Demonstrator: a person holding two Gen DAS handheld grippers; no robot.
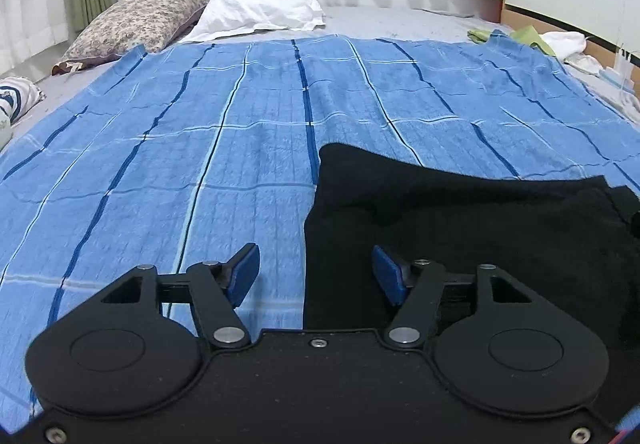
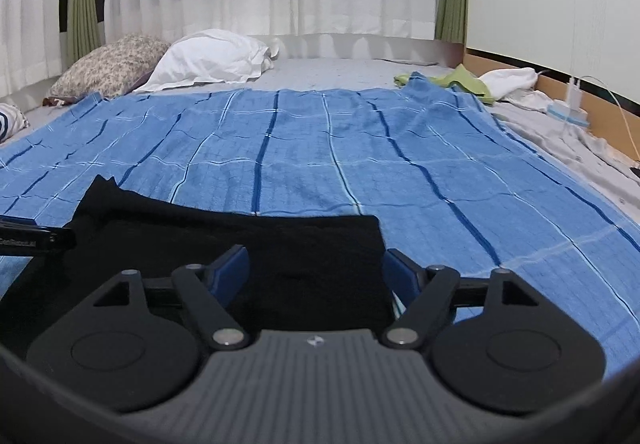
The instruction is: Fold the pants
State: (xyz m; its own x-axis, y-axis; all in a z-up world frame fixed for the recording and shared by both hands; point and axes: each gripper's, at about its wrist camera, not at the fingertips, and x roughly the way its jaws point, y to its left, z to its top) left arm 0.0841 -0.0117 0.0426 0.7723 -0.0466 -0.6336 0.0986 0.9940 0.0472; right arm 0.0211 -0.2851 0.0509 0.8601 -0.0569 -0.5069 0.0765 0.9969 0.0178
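A: Where do the pants (image 1: 460, 220) lie?

B: Flat on the blue blanket (image 1: 200, 148), long axis across you, just ahead of both tongs. Your left tongs (image 1: 316, 276) straddle their left edge, right tongs (image 2: 316, 276) their right edge; both stand wide, holding nothing.

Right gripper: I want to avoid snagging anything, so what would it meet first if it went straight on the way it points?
Most likely the black pants, which lie directly ahead between the open right gripper fingers. Beyond them is only the blue blanket; depth is hard to judge.
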